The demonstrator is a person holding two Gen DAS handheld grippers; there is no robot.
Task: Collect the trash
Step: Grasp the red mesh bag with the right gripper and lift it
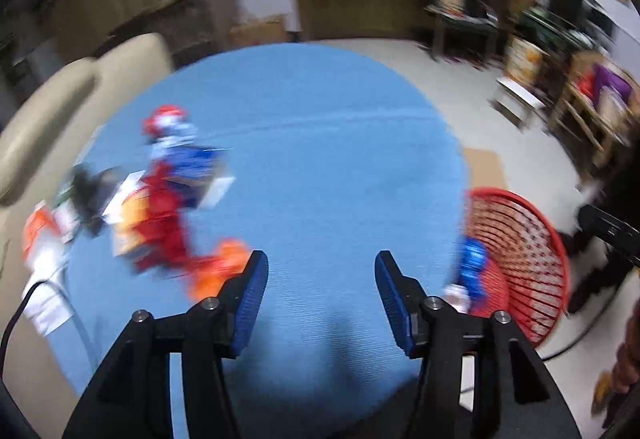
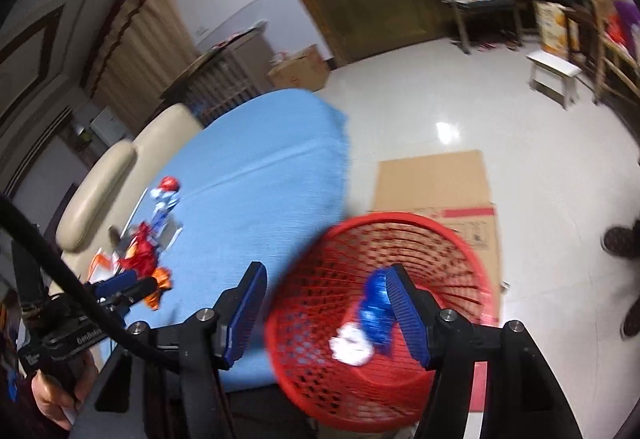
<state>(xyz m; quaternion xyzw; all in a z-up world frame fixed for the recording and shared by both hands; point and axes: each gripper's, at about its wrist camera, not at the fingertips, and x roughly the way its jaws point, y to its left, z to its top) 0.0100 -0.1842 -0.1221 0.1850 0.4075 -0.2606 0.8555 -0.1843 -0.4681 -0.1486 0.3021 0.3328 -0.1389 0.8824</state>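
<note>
The left gripper [image 1: 318, 271] holds its jaws spread and empty over the blue-clothed round bench [image 1: 320, 159]. The right gripper [image 2: 326, 285] has jaws spread above the red mesh plastic basket [image 2: 460, 239], where a blue-and-white crumpled wrapper [image 2: 370, 315] sits. More red, blue and orange wrappers [image 1: 168, 199] lie heaped at the bench's left edge.

Wrappers [image 1: 168, 199] lie piled at the worktop's [image 1: 320, 159] left edge; the basket [image 2: 380, 303], right of it, holds a wrapper [image 2: 366, 323].
</note>
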